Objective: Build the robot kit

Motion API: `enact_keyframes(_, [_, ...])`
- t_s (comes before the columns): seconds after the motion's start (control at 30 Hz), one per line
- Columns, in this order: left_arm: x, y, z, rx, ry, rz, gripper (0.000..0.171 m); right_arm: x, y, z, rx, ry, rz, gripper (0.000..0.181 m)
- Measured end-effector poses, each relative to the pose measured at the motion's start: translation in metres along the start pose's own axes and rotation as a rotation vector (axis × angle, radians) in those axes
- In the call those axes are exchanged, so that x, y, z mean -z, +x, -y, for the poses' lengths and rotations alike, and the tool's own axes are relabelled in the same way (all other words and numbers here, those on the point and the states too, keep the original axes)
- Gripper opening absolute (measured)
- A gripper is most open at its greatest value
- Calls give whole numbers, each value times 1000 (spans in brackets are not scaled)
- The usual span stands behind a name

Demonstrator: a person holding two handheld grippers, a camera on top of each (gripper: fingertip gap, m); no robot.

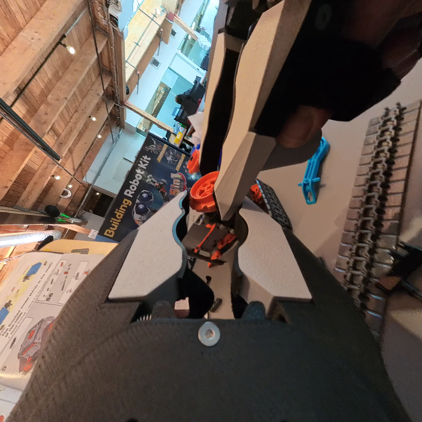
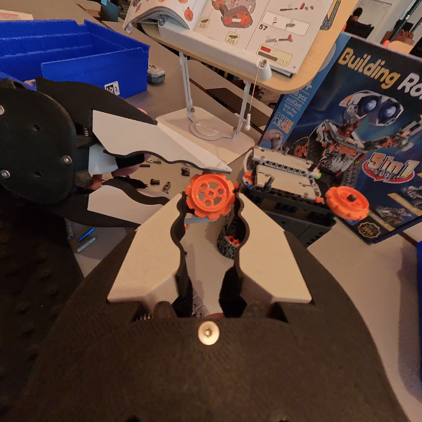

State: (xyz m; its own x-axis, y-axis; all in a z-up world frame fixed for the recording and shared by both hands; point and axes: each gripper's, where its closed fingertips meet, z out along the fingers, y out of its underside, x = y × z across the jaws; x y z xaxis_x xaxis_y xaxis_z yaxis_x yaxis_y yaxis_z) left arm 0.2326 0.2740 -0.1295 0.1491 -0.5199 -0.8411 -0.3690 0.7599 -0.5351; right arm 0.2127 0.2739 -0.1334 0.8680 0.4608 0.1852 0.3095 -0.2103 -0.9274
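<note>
The right gripper point(image 2: 210, 201), at frame centre, clamps the orange wheel point(image 2: 210, 197); a slack squeeze could let it twist out. The left gripper point(image 2: 198, 194) reaches in from the left, jaws apart around the wheel, and could knock it. Beyond, the grey model point(image 2: 283, 173) sits on the counter point(image 2: 354, 274).

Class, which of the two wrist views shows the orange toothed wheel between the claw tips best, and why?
The right wrist view: the orange toothed wheel faces the camera, showing hub, holes and teeth, centred between the right claw tips. In the left wrist view the wheel appears side-on, partly hidden behind a finger of the other claw.
</note>
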Motion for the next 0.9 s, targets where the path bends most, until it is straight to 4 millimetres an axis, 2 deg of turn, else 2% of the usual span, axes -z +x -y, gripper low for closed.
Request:
enact_keyframes(0.1, [-6,-14,4,65,31,12,40,4,15,12,56,-7,-5,39])
enact_keyframes(0.2, [-15,-27,-4,120,27,2,47,-1,36,16,103,-68,-1,40])
enact_keyframes(0.33, [-29,-24,-16,212,13,-74,52,-15,58,13,148,-155,9,39])
enact_keyframes(0.5, [-39,-16,-23,217,10,-96,55,-28,62,4,165,-240,63,40])
enact_keyframes(0.9, [-41,-17,-24,229,17,-81,50,-29,59,1,85,-303,184,39])
